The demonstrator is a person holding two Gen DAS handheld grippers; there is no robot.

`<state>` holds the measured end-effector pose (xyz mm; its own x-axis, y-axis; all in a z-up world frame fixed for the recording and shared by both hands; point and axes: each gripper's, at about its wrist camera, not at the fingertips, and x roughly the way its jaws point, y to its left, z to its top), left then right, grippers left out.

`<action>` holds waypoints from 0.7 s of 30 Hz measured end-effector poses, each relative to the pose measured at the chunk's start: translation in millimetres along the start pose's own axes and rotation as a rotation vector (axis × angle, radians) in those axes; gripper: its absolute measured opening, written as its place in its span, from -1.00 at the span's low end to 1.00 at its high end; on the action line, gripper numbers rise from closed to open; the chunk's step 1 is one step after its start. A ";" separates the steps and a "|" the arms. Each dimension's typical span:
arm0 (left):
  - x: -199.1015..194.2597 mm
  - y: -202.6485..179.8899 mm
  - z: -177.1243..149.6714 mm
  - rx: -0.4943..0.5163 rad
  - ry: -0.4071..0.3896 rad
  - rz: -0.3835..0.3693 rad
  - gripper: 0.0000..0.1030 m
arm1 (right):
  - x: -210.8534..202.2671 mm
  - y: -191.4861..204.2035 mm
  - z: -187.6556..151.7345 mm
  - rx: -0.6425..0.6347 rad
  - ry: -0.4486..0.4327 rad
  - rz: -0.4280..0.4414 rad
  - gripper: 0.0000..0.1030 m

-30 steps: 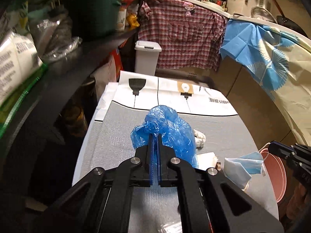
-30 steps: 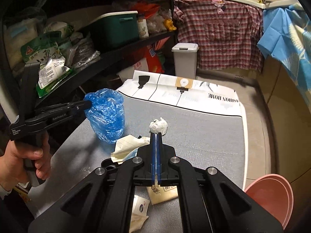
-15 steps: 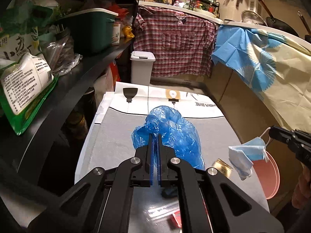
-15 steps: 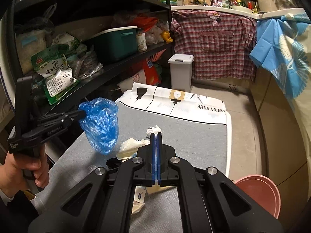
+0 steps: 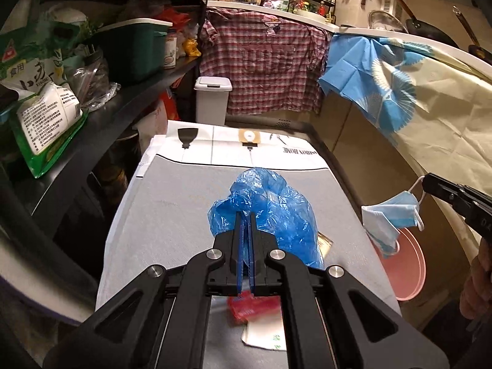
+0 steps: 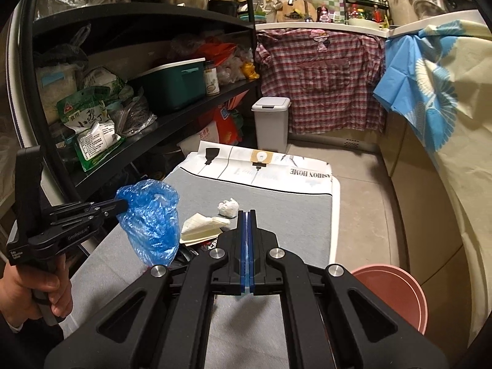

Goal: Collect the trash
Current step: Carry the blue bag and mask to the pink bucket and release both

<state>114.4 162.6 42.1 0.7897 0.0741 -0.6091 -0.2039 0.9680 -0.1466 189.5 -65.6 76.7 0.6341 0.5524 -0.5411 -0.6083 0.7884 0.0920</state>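
A crumpled blue plastic bag (image 5: 270, 212) hangs from my left gripper (image 5: 246, 215), which is shut on its rim above the grey mat (image 5: 172, 215). From the right wrist view the same bag (image 6: 150, 221) dangles off the left gripper (image 6: 121, 204) at the left. My right gripper (image 5: 426, 181) is shut on the ear loop of a blue face mask (image 5: 390, 215) that hangs beyond the mat's right edge. In its own view the right gripper (image 6: 247, 213) hides the mask. On the mat lie a crumpled tissue (image 6: 228, 207), folded cream paper (image 6: 200, 227) and a red wrapper (image 5: 255, 307).
A pink basin (image 6: 396, 295) stands on the floor right of the mat. A white lidded bin (image 6: 271, 123) is at the far end, before a checked shirt. Dark shelves (image 6: 172, 123) packed with food bags and a green box run along the left side.
Both grippers have risen and drawn back from the mat. The blue bag hangs higher, and the mask has come up clear of the mat's right edge.
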 end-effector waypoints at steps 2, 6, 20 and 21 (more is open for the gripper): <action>-5.2 -7.9 -3.8 0.011 0.003 0.001 -0.96 | -5.5 -4.4 -2.4 0.008 -0.001 -0.005 -0.98; -12.8 -23.0 -9.7 0.023 0.013 -0.009 -0.96 | -17.4 -14.7 -9.9 0.027 -0.002 -0.019 -0.98; -16.6 -80.1 -17.2 0.076 0.022 -0.057 -0.96 | -47.4 -57.6 -29.2 0.084 -0.025 -0.088 -0.98; -16.0 -83.6 -16.5 0.081 0.022 -0.061 -0.96 | -48.1 -58.9 -28.9 0.087 -0.026 -0.092 -0.98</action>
<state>109.3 76.5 51.2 0.7859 0.0098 -0.6183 -0.1076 0.9868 -0.1212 181.1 -146.4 73.1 0.6983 0.4822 -0.5290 -0.5038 0.8561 0.1152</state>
